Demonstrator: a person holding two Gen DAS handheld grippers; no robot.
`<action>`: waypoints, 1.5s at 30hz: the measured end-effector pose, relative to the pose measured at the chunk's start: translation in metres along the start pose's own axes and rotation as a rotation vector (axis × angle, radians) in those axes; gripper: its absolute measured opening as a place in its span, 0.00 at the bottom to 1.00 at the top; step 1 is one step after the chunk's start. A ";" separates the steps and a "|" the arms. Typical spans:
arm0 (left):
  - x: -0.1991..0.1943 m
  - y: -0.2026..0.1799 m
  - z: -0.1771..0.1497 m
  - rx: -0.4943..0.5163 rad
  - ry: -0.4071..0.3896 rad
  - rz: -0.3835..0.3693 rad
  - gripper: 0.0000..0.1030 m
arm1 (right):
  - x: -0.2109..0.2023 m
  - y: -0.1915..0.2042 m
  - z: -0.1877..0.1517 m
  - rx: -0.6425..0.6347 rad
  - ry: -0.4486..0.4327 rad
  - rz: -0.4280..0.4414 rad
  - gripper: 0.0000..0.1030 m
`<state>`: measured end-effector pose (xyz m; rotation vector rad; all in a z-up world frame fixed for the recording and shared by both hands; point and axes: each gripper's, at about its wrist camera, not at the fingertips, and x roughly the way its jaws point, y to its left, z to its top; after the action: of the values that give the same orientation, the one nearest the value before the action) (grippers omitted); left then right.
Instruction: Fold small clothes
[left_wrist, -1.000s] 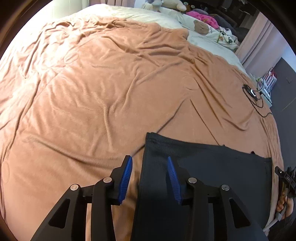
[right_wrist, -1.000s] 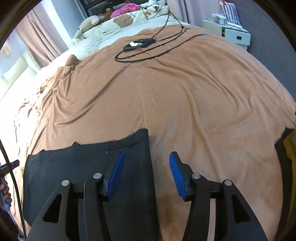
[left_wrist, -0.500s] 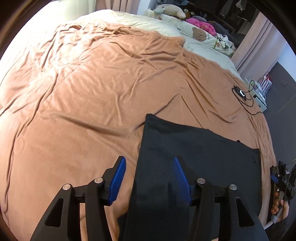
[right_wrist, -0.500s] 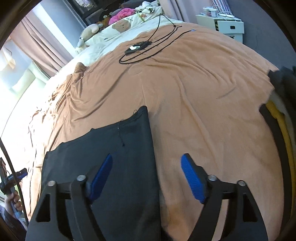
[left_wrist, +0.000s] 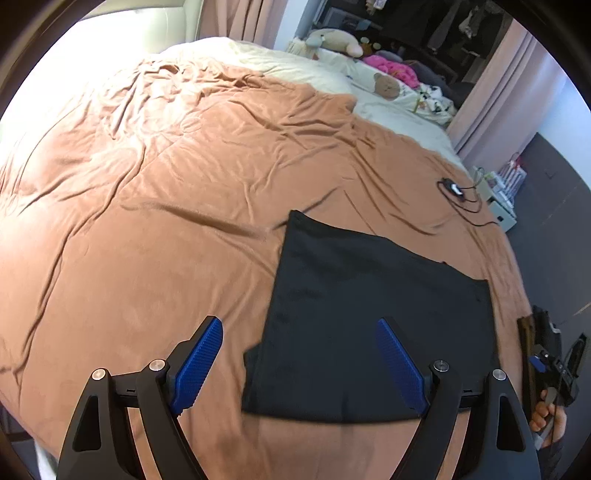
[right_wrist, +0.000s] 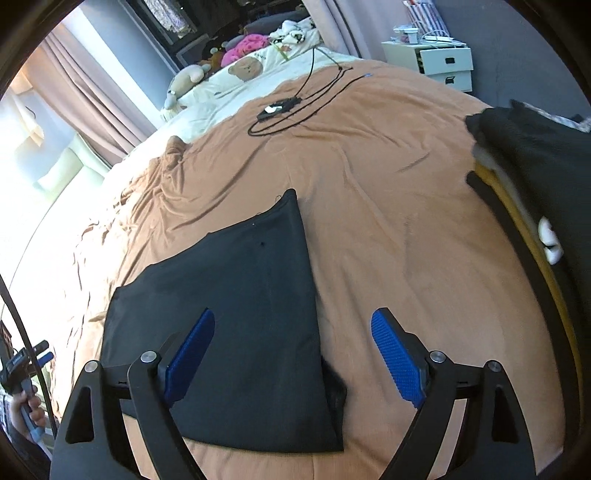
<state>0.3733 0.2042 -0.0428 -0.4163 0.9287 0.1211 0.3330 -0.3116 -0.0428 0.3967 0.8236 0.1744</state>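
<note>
Rumpled brown bedspread (left_wrist: 155, 192) is lying under the black garment (left_wrist: 369, 314); your left claw (left_wrist: 299, 365) is opening, your right claw (right_wrist: 291, 360) is spread, both empty. Careless regrasping risks dragging folds apart.

a home bedroom: a wide bed (left_wrist: 155, 206) under a rumpled tan blanket (right_wrist: 369, 177), stuffed toys (right_wrist: 188, 75) and a bear-print pillow (right_wrist: 245, 68) at its head, pink curtains (right_wrist: 92, 96), and a white bedside drawer unit (right_wrist: 439, 62).
</note>
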 end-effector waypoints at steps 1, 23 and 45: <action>-0.006 0.000 -0.006 0.006 -0.001 0.005 0.84 | -0.007 -0.001 -0.005 -0.003 -0.006 0.000 0.84; -0.030 0.049 -0.094 -0.064 -0.039 -0.128 0.83 | -0.051 -0.018 -0.102 0.010 -0.018 0.033 0.84; 0.046 0.056 -0.116 -0.147 0.127 -0.198 0.52 | -0.015 -0.015 -0.134 0.215 0.041 0.147 0.73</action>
<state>0.2983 0.2060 -0.1573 -0.6556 1.0018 -0.0185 0.2237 -0.2932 -0.1209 0.6587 0.8564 0.2316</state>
